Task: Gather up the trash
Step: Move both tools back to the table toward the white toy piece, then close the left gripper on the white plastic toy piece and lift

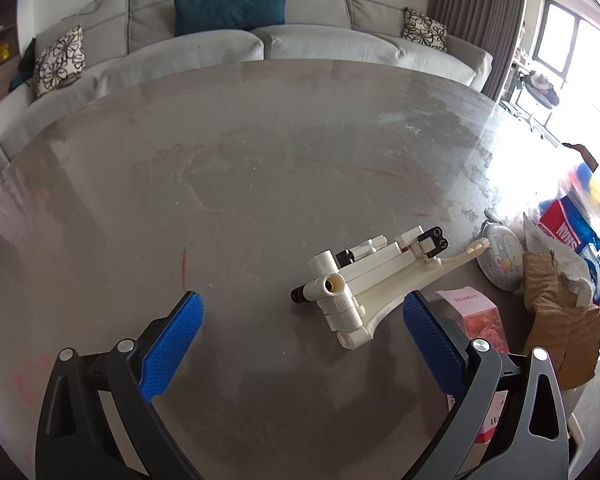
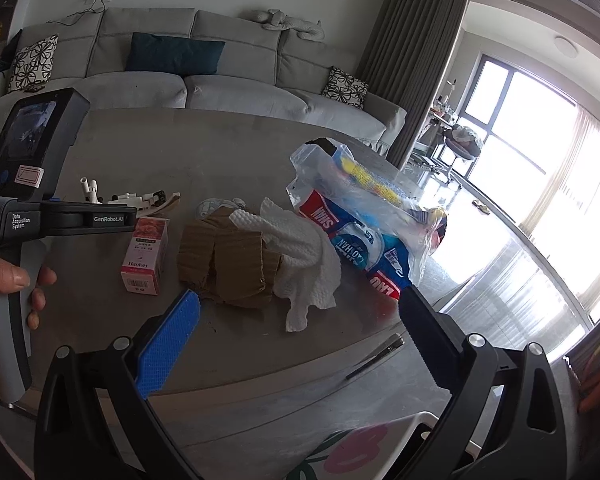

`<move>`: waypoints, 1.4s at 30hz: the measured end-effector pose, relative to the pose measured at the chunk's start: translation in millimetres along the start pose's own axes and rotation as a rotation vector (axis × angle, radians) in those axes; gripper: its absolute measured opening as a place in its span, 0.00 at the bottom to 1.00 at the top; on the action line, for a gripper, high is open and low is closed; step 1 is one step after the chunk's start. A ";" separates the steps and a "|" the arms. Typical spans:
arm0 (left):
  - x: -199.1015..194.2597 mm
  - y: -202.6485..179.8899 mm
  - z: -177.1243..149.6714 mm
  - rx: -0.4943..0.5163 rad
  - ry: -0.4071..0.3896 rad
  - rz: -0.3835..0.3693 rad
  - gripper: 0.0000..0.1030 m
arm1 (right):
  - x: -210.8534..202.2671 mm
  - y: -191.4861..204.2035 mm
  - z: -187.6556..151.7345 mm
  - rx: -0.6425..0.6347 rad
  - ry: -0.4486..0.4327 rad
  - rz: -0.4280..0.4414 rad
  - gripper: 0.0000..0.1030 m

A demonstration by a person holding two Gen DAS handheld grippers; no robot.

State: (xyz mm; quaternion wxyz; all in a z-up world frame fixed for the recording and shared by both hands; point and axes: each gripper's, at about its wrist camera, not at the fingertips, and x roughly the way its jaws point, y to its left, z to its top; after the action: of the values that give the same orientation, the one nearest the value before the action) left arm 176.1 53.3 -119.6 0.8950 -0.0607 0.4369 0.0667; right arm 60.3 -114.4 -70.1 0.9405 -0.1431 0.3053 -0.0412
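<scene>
On the grey table [image 1: 220, 200] lie a torn brown cardboard piece [image 2: 228, 264], a crumpled white paper towel [image 2: 304, 264], a small pink Hankey box [image 2: 146, 256] and a clear plastic bag of wrappers [image 2: 364, 216]. My right gripper [image 2: 300, 320] is open and empty, just short of the cardboard and towel. My left gripper [image 1: 302, 320] is open and empty over the table, with a white toy brick model [image 1: 364, 284] between its fingertips' far ends. The box [image 1: 480, 320], the cardboard [image 1: 556, 320] and the bag [image 1: 580, 248] lie to its right.
A round patterned pouch [image 1: 500, 256] lies beyond the box. A grey sofa [image 2: 220, 80] with cushions runs behind the table. A white bin rim [image 2: 416, 420] sits below the table's near edge. The left device body [image 2: 32, 184] fills the right view's left side.
</scene>
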 end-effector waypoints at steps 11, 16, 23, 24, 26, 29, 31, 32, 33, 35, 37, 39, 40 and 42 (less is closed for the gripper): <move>2.5 -5.6 -5.9 0.039 0.004 0.010 0.77 | -1.9 10.2 4.3 -0.018 -0.012 0.026 0.96; -2.9 -15.0 -8.8 0.083 -0.008 0.027 0.52 | -0.7 11.4 3.4 -0.016 -0.009 0.034 0.96; -9.6 -19.6 -10.5 0.117 -0.020 0.029 0.08 | -0.6 13.6 2.4 -0.026 -0.005 0.040 0.96; -10.1 -18.8 -11.1 0.116 -0.020 0.027 0.06 | -0.6 13.3 2.3 -0.025 -0.004 0.041 0.96; -10.4 -17.2 -10.2 0.116 -0.019 0.029 0.07 | -1.1 12.9 1.8 -0.019 -0.005 0.047 0.96; -10.2 -15.0 -8.8 0.115 -0.014 0.029 0.11 | -0.8 12.0 2.9 -0.012 -0.008 0.050 0.96; -14.6 -14.0 -9.0 0.114 -0.024 0.024 0.30 | -0.6 11.7 3.8 -0.008 -0.011 0.055 0.96; -19.3 -13.3 -8.7 0.106 -0.038 0.035 0.55 | -0.6 11.7 4.1 -0.006 -0.012 0.058 0.96; -26.0 -13.2 -8.6 0.101 -0.067 0.035 0.69 | -0.6 12.3 4.2 -0.004 -0.013 0.059 0.96; -39.4 -15.2 -6.6 0.099 -0.134 0.069 0.81 | 0.2 12.7 4.4 -0.002 -0.013 0.065 0.96; -44.0 -17.7 -1.7 0.111 -0.148 0.063 0.85 | 1.0 12.2 6.1 0.002 -0.012 0.068 0.96; -42.7 -19.0 3.2 0.108 -0.150 0.068 0.87 | 0.1 12.8 7.1 0.004 -0.016 0.072 0.96; -39.7 -19.5 5.8 0.108 -0.141 0.062 0.87 | -0.6 12.7 7.5 0.003 -0.018 0.070 0.96; -33.4 -20.2 9.9 0.104 -0.131 0.067 0.87 | -1.2 12.6 8.0 0.000 -0.018 0.070 0.96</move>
State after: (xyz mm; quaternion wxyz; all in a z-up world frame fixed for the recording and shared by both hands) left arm 166.9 32.8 -86.1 0.9207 0.0049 0.3823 0.0779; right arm 63.9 -100.2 -67.0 0.9442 -0.1325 0.3015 -0.0072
